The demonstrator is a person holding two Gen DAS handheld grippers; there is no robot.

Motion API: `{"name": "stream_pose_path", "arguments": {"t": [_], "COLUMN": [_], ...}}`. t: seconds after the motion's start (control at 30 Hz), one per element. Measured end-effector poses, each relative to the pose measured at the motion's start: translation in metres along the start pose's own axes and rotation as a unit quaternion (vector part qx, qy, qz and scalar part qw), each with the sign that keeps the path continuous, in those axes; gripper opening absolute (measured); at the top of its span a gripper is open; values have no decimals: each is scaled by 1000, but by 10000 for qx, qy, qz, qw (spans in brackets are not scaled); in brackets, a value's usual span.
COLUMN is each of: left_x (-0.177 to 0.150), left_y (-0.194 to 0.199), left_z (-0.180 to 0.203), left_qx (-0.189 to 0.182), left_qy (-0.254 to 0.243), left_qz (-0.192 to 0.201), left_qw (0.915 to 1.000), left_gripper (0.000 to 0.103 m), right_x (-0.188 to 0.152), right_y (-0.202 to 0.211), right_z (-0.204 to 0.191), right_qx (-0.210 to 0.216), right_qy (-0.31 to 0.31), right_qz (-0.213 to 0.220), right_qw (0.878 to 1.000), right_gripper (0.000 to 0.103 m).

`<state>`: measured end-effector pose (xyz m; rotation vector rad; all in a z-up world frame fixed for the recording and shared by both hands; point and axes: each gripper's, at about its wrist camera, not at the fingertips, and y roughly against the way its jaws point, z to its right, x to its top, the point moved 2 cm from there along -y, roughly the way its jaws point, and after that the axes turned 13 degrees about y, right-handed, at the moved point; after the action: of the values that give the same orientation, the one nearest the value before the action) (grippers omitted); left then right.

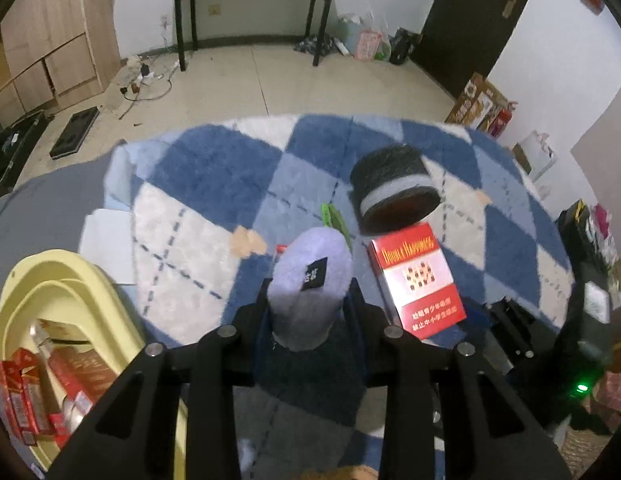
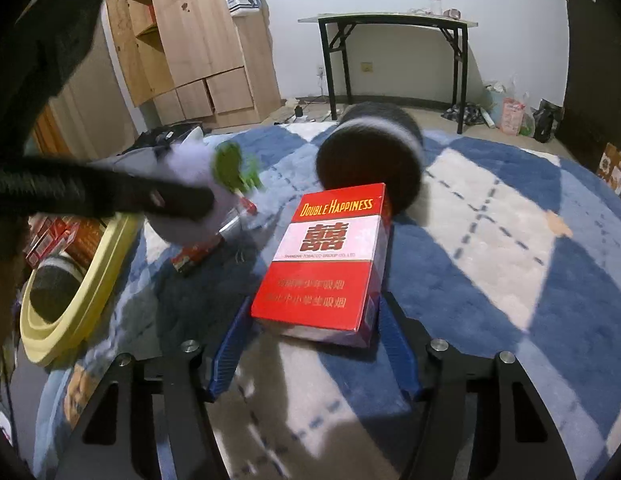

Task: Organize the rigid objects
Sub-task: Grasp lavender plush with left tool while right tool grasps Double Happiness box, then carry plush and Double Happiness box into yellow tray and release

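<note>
On the fluffy blue-and-white diamond rug [image 1: 214,184], the left gripper [image 1: 308,292] pinches a soft lilac plush cylinder [image 1: 310,276] with a small black tag. The right gripper [image 2: 310,320] sits spread around a glossy red-and-white rectangular cigarette box [image 2: 330,256]; whether its blue pads actually press the box is hard to tell. Just behind the box lies a fuzzy dark cylinder with a pale band [image 2: 374,156], touching its far edge. A pale yellow plastic basket [image 1: 50,280] sits off the rug's left side, holding red boxes. Plenty of open rug to the right.
</note>
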<state>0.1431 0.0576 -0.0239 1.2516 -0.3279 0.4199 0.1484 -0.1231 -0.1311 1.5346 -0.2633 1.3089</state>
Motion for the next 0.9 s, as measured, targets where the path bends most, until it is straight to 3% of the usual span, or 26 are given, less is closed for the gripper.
{"name": "stream_pose_path", "arguments": {"t": [0.17,0.23,0.27,0.3,0.33,0.37,0.4,0.5,0.6,0.73,0.8,0.9], "left_x": [-5,-7,-8,-8,-9,-10,-11,-12,-9,-18,-29,-41], "left_y": [28,37,42,47,53,59,66,92,122,146,140,120], "left_z": [-4,-8,-11,-15,-20,-27,-34,-66,-117,-179,-208,-231], "left_qx": [57,124,158,174,185,208,265,393,646,1186,1368,1521], "left_qy": [20,4,7,27,67,104,138,355,849,1411,1692,1791], "left_qz": [150,199,224,252,292,324,359,582,885,1193,1068,761], "left_qw": [9999,9997,9996,9995,9994,9992,9989,9969,9903,9756,9702,9690], "left_gripper": [35,35,35,35,35,35,35,35,35,35,35,35], "right_x": [-10,-7,-4,0,3,6,6,8,14,45,62,92], "right_y": [11,11,11,10,5,1,-8,-9,14,48,56,58], "right_z": [10,9,8,5,-1,-2,-6,-8,-13,-65,-93,-141], "right_qx": [-96,-312,-370,-455,-475,-479,-533,-507,-554,88,466,1219], "right_qy": [-156,-174,-167,-127,-27,69,224,290,295,711,951,1258], "right_qz": [-181,-166,-114,-66,-133,-218,-435,-430,-38,492,579,512], "right_qw": [9997,9992,9991,9989,9988,9986,9974,9974,9980,9962,9927,9832], "right_gripper": [63,76,91,94,93,84,62,62,62,62,62,62]}}
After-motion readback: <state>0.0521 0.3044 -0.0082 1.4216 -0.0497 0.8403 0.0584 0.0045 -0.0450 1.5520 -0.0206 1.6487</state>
